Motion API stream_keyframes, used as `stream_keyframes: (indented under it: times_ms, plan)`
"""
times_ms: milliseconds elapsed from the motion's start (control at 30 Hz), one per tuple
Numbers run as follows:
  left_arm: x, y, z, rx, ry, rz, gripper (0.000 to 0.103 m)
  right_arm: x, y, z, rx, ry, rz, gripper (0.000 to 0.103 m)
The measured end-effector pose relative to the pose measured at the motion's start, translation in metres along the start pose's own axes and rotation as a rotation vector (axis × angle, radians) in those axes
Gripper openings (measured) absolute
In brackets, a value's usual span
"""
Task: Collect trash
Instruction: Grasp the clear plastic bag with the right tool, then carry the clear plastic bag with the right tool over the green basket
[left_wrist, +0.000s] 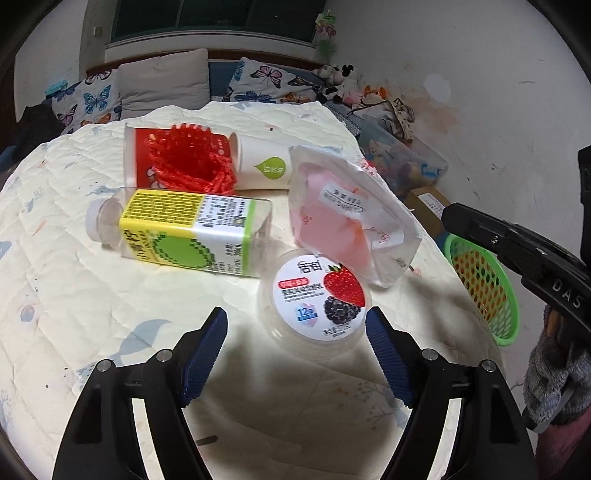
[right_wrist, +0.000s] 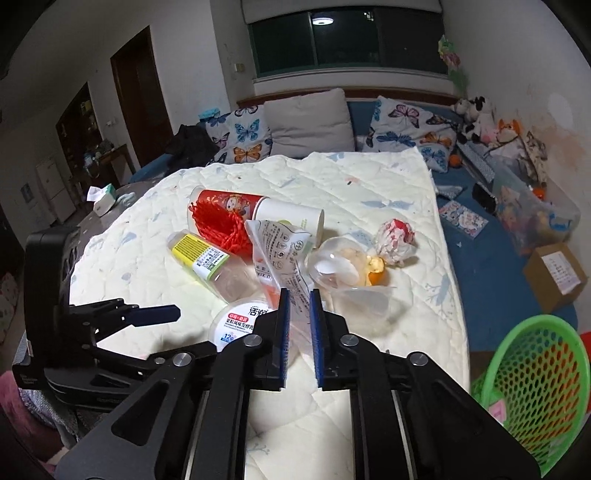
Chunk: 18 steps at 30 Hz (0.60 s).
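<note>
Quilted table (left_wrist: 74, 295) | right gripper (right_wrist: 299, 325) clamps pouch (right_wrist: 284, 254) | basket (right_wrist: 532, 387) off edge

My left gripper (left_wrist: 295, 347) stands wide with bare quilt (left_wrist: 74, 295) under it; the yogurt cup (left_wrist: 317, 306) crowds its right finger at one o'clock. At eleven the yellow-label bottle (left_wrist: 184, 229) lies across the way, and behind it at twelve the red cup (left_wrist: 177, 162) stuffed with netting. The pouch (right_wrist: 284, 266) pinched in my right gripper (right_wrist: 299, 332) blocks its twelve o'clock. Beyond, at one o'clock, clear plastic shells (right_wrist: 340, 266) and a knotted bag (right_wrist: 395, 236) clutter the quilt. At four o'clock the green basket (right_wrist: 535, 369) sits off the edge, with open quilt between.
</note>
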<state>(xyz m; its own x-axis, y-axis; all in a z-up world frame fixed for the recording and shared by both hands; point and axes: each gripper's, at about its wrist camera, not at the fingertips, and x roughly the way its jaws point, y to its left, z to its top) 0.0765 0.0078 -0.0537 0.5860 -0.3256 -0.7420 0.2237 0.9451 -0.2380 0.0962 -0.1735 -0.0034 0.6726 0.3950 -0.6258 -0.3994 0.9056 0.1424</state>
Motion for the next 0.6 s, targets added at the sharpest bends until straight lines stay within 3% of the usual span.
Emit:
stream_keyframes:
  times_ms: [67, 233, 533, 600]
  plan:
    - [-0.002, 0.005, -0.001, -0.014, -0.001, 0.010, 0.075, 0.004, -0.003, 0.002, 0.023, 0.007, 0.030, 0.038]
    - [-0.004, 0.016, -0.002, -0.039, -0.003, 0.021, 0.075, 0.023, 0.005, 0.013, 0.001, 0.023, 0.050, 0.054]
    - [-0.002, 0.029, -0.007, -0.064, 0.009, 0.026, 0.075, 0.083, 0.018, 0.028, -0.039, 0.120, 0.045, 0.057]
    - [-0.001, 0.029, -0.008, -0.059, 0.012, 0.025, 0.075, 0.094, 0.018, 0.026, -0.033, 0.143, 0.039, 0.047]
